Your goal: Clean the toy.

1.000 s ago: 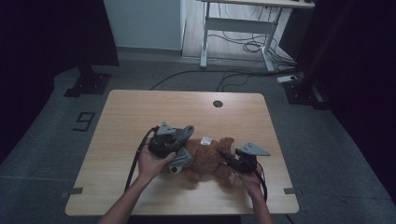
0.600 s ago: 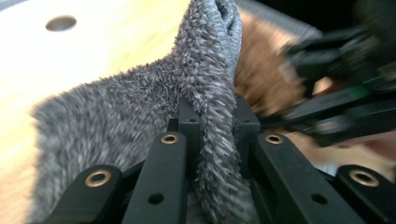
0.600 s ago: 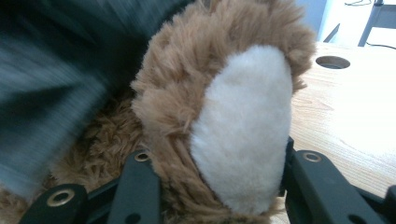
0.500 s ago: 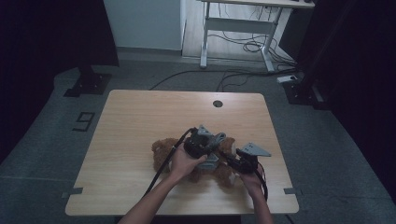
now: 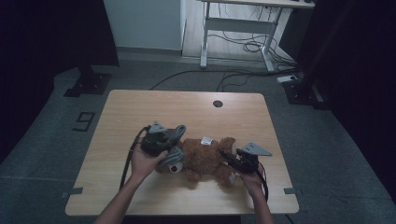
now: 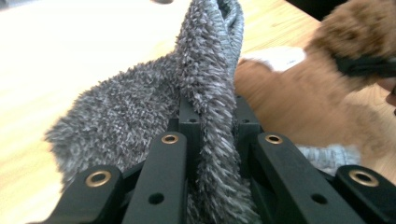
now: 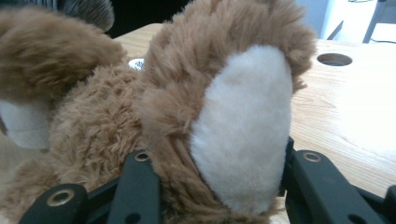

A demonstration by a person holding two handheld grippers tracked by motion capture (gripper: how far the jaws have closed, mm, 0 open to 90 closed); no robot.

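A brown teddy bear lies on its back on the wooden table, near the front edge. My left gripper is at the bear's left end, shut on a fold of grey fuzzy cloth that runs up between its jaws. The rest of the cloth drapes by the bear's head. The bear's body lies just past the cloth. My right gripper is shut on the bear's foot, which has a white sole, and the jaws press on both sides of it.
A round cable hole sits at the table's back middle. A white label lies on the bear. Behind the table a desk frame stands over floor cables. Black stand bases sit at the left and right.
The left gripper swung right over the bear with the grey cloth, then came back left to the bear's head end. The right gripper stayed on the foot.
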